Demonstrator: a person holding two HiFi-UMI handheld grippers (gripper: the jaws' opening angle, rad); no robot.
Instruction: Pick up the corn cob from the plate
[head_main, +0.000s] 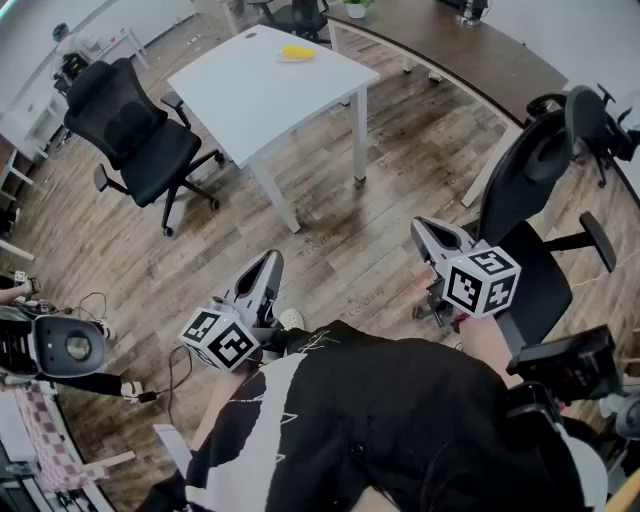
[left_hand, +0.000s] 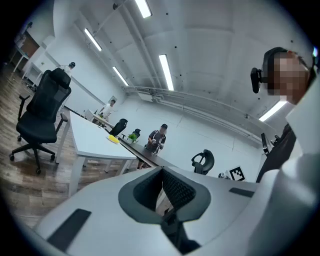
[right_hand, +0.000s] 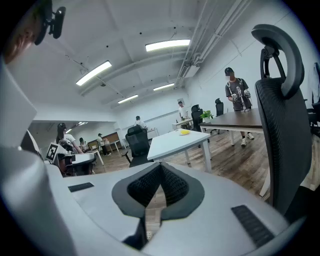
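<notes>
The yellow corn cob (head_main: 297, 51) lies on a plate (head_main: 283, 58) near the far side of a white table (head_main: 250, 85), well ahead of me. It shows small in the left gripper view as the corn cob (left_hand: 114, 139) and in the right gripper view as the corn cob (right_hand: 185, 132). My left gripper (head_main: 272, 262) is held close to my body, far from the table, its jaws shut with nothing between them. My right gripper (head_main: 422, 231) is also near my body, shut and empty.
A black office chair (head_main: 135, 135) stands left of the white table. Another black chair (head_main: 530, 190) is close on my right. A dark long desk (head_main: 470, 50) runs along the back right, with a person (right_hand: 237, 97) standing beside it. Wooden floor lies between me and the table.
</notes>
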